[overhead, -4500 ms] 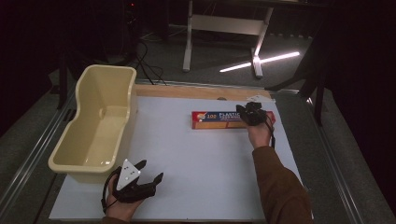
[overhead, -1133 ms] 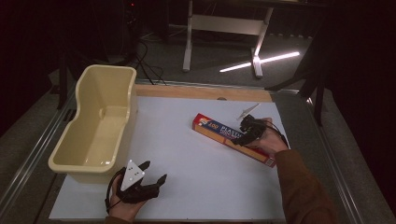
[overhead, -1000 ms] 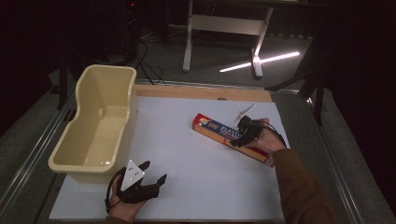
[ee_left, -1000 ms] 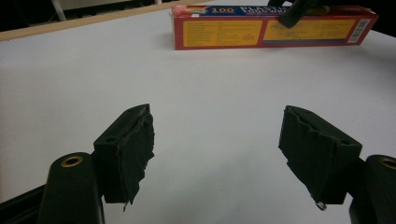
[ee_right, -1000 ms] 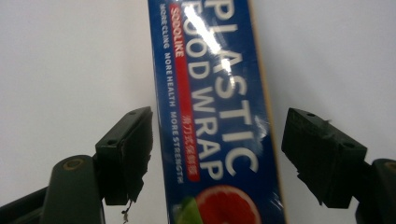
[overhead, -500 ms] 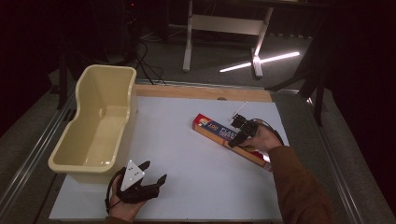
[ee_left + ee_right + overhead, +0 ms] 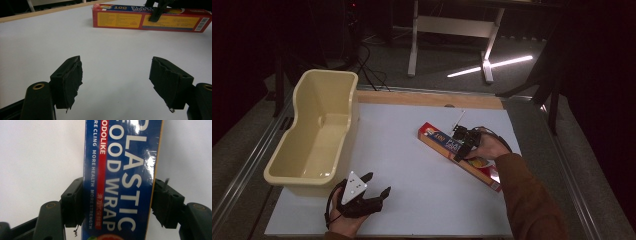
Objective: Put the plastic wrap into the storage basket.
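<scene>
A: Where's our box [image 7: 459,155]?
B: Flat, clamped crosswise in our right tongs [image 7: 117,202], which just opened slightly; it runs straight away from them. Left tongs [image 7: 122,75] gape, box well ahead.

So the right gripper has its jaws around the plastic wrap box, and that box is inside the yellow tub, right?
Not quite. The right gripper does have its jaws around the plastic wrap box, but the box lies on the white table, well apart from the yellow tub. The high view shows it.
</scene>
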The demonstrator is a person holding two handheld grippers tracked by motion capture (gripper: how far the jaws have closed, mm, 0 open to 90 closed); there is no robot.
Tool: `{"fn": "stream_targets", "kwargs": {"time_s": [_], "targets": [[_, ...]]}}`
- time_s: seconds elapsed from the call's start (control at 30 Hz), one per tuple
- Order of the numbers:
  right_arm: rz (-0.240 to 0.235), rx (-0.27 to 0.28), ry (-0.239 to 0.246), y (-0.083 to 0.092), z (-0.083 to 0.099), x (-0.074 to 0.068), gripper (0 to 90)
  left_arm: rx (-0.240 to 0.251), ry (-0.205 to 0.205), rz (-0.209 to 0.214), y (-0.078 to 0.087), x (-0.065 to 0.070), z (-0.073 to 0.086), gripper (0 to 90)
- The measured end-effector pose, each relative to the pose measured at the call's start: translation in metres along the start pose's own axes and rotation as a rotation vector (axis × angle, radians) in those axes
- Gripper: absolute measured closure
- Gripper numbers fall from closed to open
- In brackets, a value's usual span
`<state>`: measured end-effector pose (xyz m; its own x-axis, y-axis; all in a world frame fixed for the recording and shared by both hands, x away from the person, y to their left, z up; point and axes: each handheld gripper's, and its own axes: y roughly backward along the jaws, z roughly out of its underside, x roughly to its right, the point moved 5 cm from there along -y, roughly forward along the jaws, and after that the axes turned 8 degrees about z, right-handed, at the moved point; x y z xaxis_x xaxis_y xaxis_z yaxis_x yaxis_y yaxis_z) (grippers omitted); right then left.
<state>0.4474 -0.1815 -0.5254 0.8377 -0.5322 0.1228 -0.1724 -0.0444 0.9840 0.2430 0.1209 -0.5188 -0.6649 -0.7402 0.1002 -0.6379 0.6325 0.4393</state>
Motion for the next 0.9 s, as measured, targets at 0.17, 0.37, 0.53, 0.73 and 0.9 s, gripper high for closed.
{"fn": "stream_targets", "kwargs": {"time_s": [0.17,0.37,0.53,0.73,0.9], "targets": [[-0.026,-0.018,0.009,-0.009,-0.002,0.0,33.1,0.0,0.001,-0.001,0.0,0.0,0.0,26.3],[-0.043,-0.038,-0.046,-0.008,-0.003,0.001,39.0,0.0,-0.002,-0.002,0.001,0.0,0.0,26.3],[-0.12,-0.043,-0.118,-0.006,-0.002,-0.005,39.1,0.002,-0.003,-0.006,0.001,0.0,0.0,26.3],[-0.16,-0.016,-0.162,-0.003,-0.004,-0.014,39.1,0.001,-0.007,-0.009,0.001,0.001,0.0,26.3],[-0.222,0.046,-0.232,0.007,-0.012,-0.021,39.1,0.002,-0.007,-0.012,0.001,0.002,0.0,26.3]]}}
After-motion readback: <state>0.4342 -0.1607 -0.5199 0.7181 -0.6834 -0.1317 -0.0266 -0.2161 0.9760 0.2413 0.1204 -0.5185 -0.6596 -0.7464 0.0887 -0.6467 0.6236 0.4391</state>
